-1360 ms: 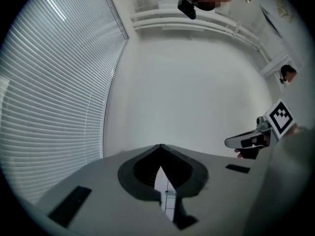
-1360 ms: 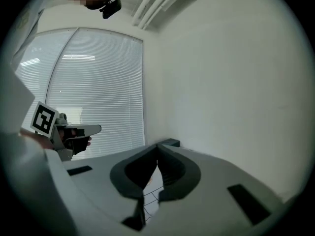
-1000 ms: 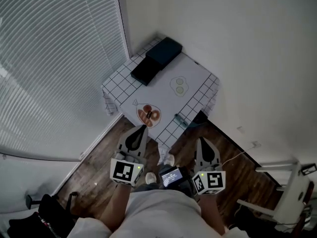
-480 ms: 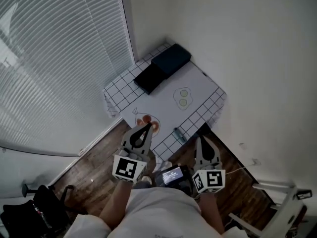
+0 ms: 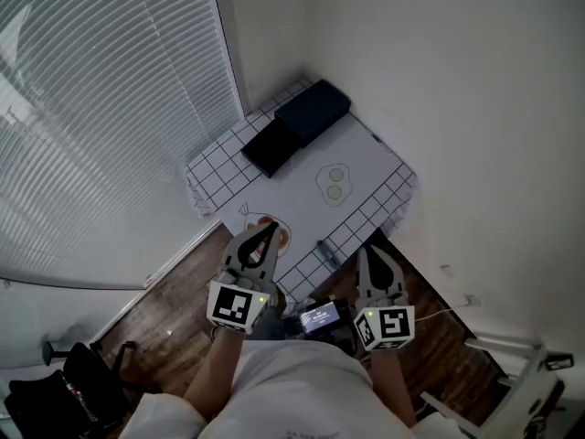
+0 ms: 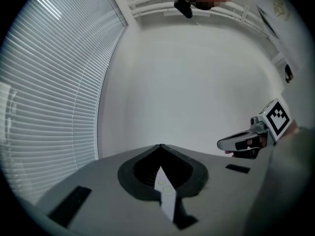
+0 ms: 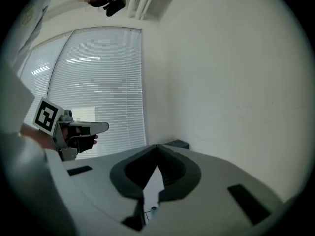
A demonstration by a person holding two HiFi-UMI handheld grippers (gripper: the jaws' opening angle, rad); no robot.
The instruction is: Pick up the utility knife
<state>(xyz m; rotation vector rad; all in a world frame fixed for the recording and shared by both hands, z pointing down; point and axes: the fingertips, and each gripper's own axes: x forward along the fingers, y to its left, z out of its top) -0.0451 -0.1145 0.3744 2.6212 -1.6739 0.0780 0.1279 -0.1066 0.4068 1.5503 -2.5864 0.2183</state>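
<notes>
The utility knife (image 5: pixel 326 251) is a small dark bar lying near the front edge of the check-clothed table (image 5: pixel 366 149) in the room's corner, seen in the head view. My left gripper (image 5: pixel 270 230) is shut and empty, its tip over the table's front left edge, left of the knife. My right gripper (image 5: pixel 368 251) is also shut and empty, with its tip just right of the knife and short of the table. In the left gripper view the shut jaws meet at the tip (image 6: pixel 160 145), and the right gripper (image 6: pixel 236 142) shows beside them. The right gripper view (image 7: pixel 157 146) shows its jaws meeting too.
Two dark boxes (image 5: pixel 311 112) (image 5: pixel 271 146) lie at the table's back. A fried-egg picture (image 5: pixel 332 181) marks its middle, and an orange-topped plate (image 5: pixel 281 237) is half hidden under my left gripper. Window blinds (image 5: pixel 91 108) are at left, white walls behind, a white rack (image 5: pixel 521 382) at lower right.
Both grippers have moved forward toward the table. The left tip now overlaps the plate, and the right tip is nearer the knife. Both stay shut.
</notes>
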